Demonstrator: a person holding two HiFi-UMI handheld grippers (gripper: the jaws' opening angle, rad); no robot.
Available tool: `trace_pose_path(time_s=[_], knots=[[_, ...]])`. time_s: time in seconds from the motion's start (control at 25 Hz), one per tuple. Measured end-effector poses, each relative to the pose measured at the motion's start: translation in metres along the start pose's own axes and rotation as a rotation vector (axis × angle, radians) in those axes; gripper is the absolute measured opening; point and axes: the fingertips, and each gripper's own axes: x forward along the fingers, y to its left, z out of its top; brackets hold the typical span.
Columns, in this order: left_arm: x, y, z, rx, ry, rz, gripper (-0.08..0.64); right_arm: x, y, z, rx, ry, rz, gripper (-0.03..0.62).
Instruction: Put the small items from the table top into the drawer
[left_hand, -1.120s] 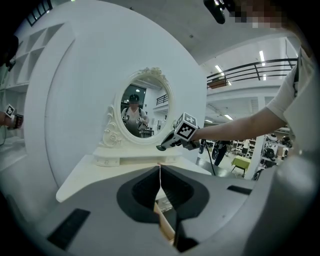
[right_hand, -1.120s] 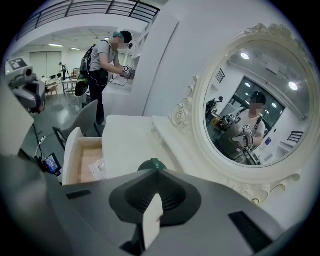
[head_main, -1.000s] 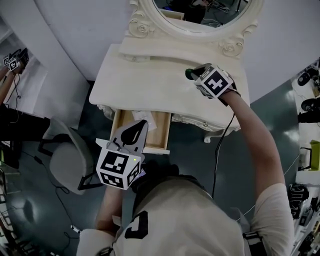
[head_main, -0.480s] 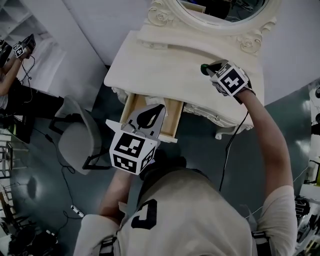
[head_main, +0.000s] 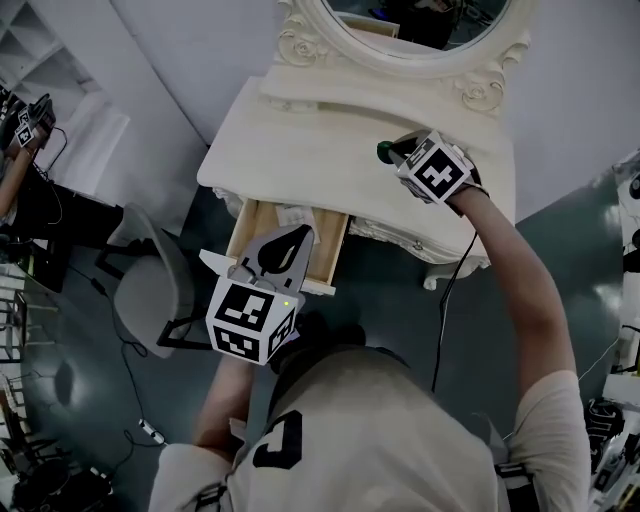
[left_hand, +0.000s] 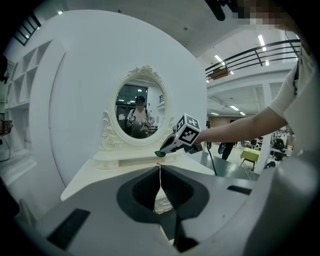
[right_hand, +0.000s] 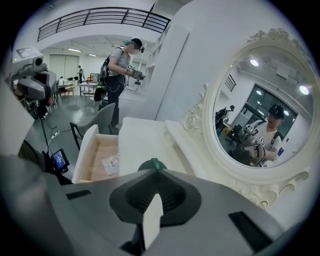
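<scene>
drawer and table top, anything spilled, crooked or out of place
Nothing stands out. The drawer stands open, a clear packet lying flat inside. The right claw is shut on a small green item over the table top; no spill or damage shows.

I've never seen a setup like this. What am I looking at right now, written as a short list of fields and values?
Furniture: cream dressing table with an oval mirror
Drawer: pulled open, a clear packet lying inside
Right gripper: jaws closed on a small green item, over the table top near the mirror's base
Left gripper: jaws together, nothing between them, held over the open drawer
</scene>
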Motion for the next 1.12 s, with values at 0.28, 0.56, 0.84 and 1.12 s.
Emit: trace_pose_path(time_s=[0.28,0.56,0.84,1.12], knots=[[0.006,-0.025,0.003,0.016,0.018,0.028,0.057,-0.013,0.012,-0.007,-0.017,-0.047,0.057,0.027],[-0.008,-0.020,-0.009,0.008,0.044,0.090,0.057,-0.013,0.042,0.001,-0.045,-0.088,0.122,0.027],[-0.019,-0.002,-0.020,-0.016,0.046,0.104,0.057,-0.008,0.079,0.020,-0.123,-0.101,0.167,0.028],[-0.028,0.030,-0.036,-0.007,0.062,0.082,0.057,0.012,0.114,0.033,-0.207,-0.076,0.172,0.028]])
